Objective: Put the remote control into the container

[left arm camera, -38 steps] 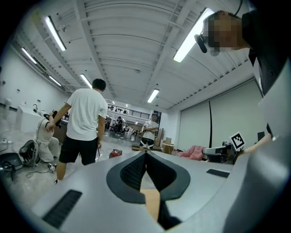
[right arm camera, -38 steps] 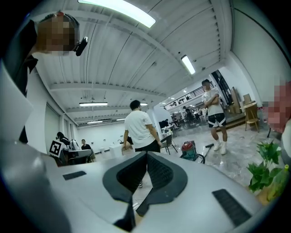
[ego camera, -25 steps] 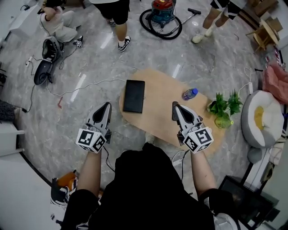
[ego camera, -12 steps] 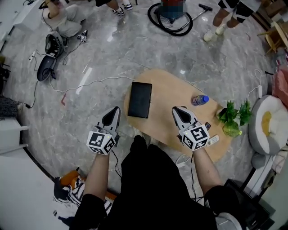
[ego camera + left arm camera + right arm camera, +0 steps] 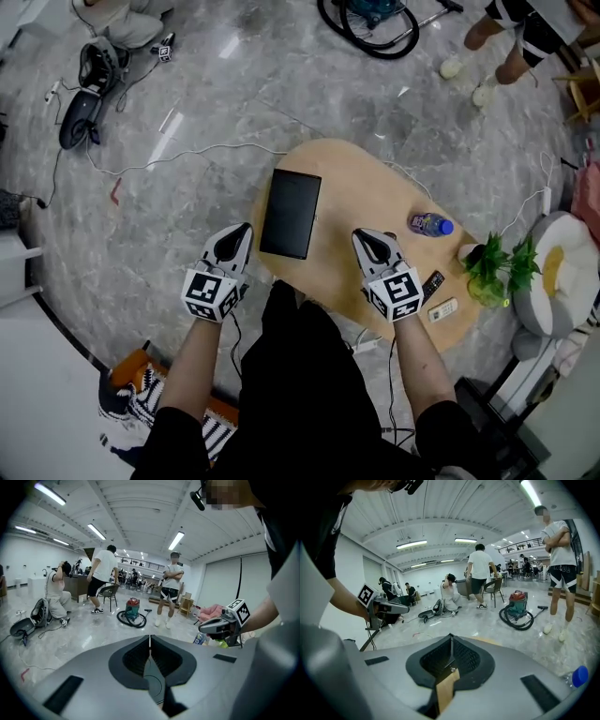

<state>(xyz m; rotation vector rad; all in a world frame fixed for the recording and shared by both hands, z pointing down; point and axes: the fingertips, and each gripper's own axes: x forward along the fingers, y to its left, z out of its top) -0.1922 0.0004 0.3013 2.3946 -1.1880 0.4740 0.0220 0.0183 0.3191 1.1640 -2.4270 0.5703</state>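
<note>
One black remote control (image 5: 432, 284) lies just beside the right gripper (image 5: 368, 236), pressed together and empty.

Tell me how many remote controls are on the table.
2. A dark remote lies on the table beside the right gripper; a white remote lies next to it, nearer the edge. The gripper may hide others.
</note>
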